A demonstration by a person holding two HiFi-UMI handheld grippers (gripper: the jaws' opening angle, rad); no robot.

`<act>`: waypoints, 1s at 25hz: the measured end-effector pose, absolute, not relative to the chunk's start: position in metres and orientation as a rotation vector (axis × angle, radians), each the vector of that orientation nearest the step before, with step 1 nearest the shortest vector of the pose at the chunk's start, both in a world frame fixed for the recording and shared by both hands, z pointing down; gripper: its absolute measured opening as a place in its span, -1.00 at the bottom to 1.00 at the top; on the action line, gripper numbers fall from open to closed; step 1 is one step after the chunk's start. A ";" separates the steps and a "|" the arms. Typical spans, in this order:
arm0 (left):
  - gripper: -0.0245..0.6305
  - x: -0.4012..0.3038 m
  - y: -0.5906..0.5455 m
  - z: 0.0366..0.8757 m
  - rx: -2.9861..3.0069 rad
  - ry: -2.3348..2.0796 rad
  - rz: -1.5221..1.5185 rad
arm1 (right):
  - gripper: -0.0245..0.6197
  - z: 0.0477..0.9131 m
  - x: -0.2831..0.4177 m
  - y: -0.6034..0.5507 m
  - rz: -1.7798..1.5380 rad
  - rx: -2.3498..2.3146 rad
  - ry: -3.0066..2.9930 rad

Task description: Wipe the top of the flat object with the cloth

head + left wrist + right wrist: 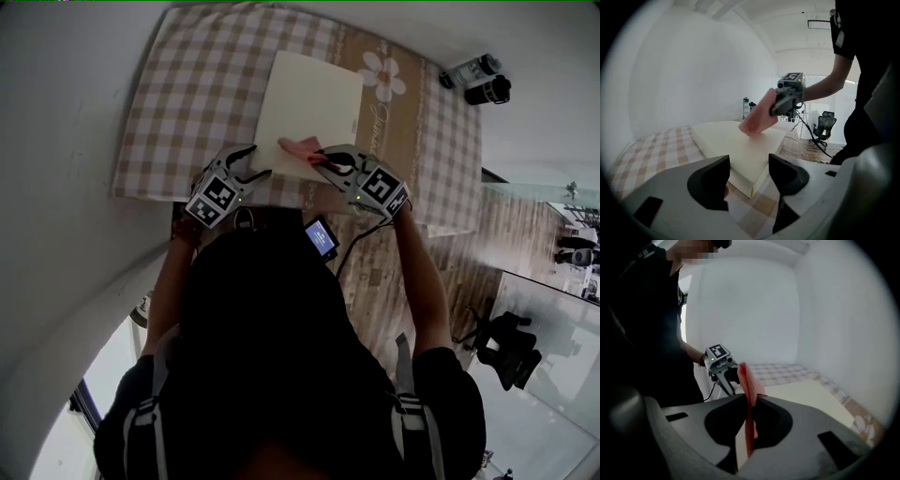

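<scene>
Cream flat rectangular pad (309, 98) lying in the middle of the beige checked tablecloth (178, 103). Pinched tight in the right gripper (323, 159): thin pink cloth (300, 147), hanging down onto the pad's near edge. Left gripper (253, 161) spread wide, empty, just off the pad's near-left corner. Looks like early days for the wiping, with most of the top left to cover.

The cloth (295, 147) sits pinched between the fingers of the right gripper (325, 159), its free end lying on the pad (309, 94) ahead of them. The pad's near corner lies just ahead of the parted fingers of the left gripper (255, 161), on the cover (183, 103). Two bottles (478, 80) stand well beyond, to the right.
</scene>
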State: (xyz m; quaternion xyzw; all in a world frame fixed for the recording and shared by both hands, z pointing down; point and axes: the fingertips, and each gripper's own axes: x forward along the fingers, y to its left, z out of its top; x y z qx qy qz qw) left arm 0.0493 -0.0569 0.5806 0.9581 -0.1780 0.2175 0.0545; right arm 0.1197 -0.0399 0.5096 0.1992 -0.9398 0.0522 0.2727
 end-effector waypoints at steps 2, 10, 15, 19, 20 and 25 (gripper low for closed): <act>-0.09 0.050 -0.058 0.580 2.905 -0.538 0.662 | -0.86 0.495 0.137 -0.071 0.083 0.611 -2.521; -0.08 0.051 -0.060 0.580 2.889 -0.533 0.664 | -0.85 0.490 0.240 -0.217 -0.169 1.054 -2.199; -0.08 0.051 -0.060 0.581 2.873 -0.544 0.663 | -0.85 0.498 0.281 -0.273 -0.239 1.168 -2.024; -0.07 0.052 -0.062 0.578 2.853 -0.533 0.678 | -0.85 0.506 0.294 -0.294 -0.242 1.171 -1.960; -0.07 0.053 -0.063 0.579 2.855 -0.530 0.683 | -0.85 0.512 0.295 -0.295 -0.236 1.161 -1.950; -0.08 0.052 -0.062 0.578 2.843 -0.535 0.666 | -0.85 0.560 0.290 -0.283 -0.061 1.047 -1.972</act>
